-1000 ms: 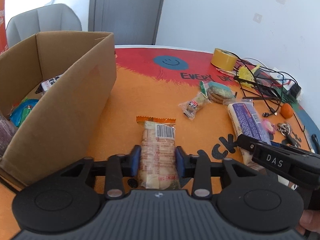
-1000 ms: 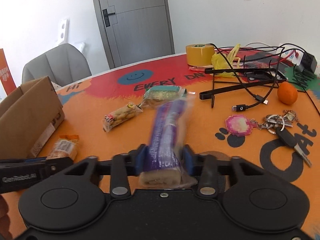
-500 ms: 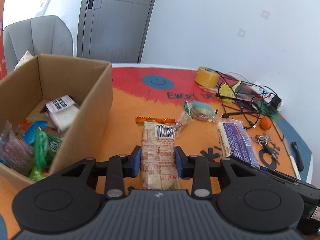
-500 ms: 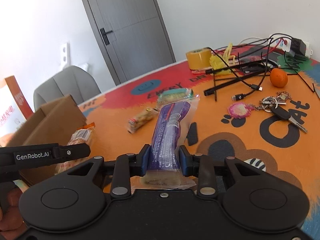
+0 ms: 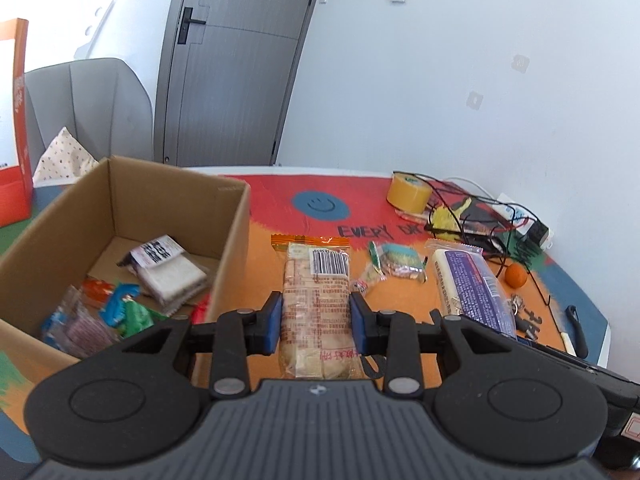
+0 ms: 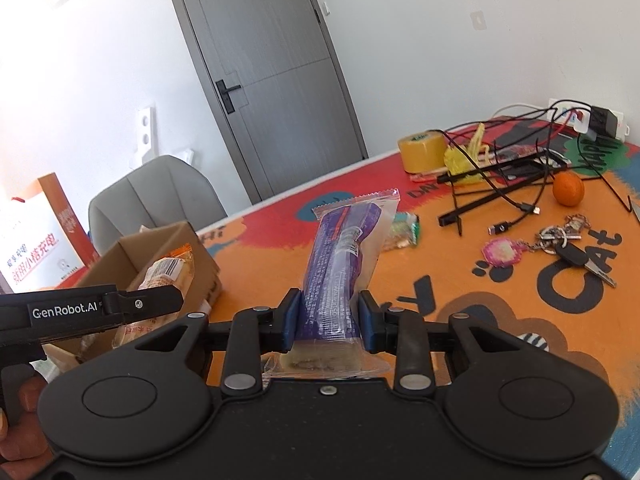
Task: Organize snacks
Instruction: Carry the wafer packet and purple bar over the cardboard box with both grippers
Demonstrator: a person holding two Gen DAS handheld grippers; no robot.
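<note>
Brown cardboard makes the box at the left side of the bench. Inside it lie a white packet with black writing and some green, blue and red snack bags.

Just right of the box, the left gripper has its blue fingers clamped on a cracker pack with an orange top edge and a barcode. The pack points away from the camera and is held up above the orange bench.

Next to the right, two small snacks lie flat on the bench: a little red and green candy pack and a blue-green biscuit pack. They touch each other.

Further right, the right gripper has its fingers clamped on a long purple snack bar in a clear wrapper. The bar tilts up off the bench.

Near the far edge stands a yellow tape roll. Right of it is a heap of black cables over a black stand. An orange sits near the right edge, and a bunch of keys with a pink tag lies closer to the near edge.
</note>
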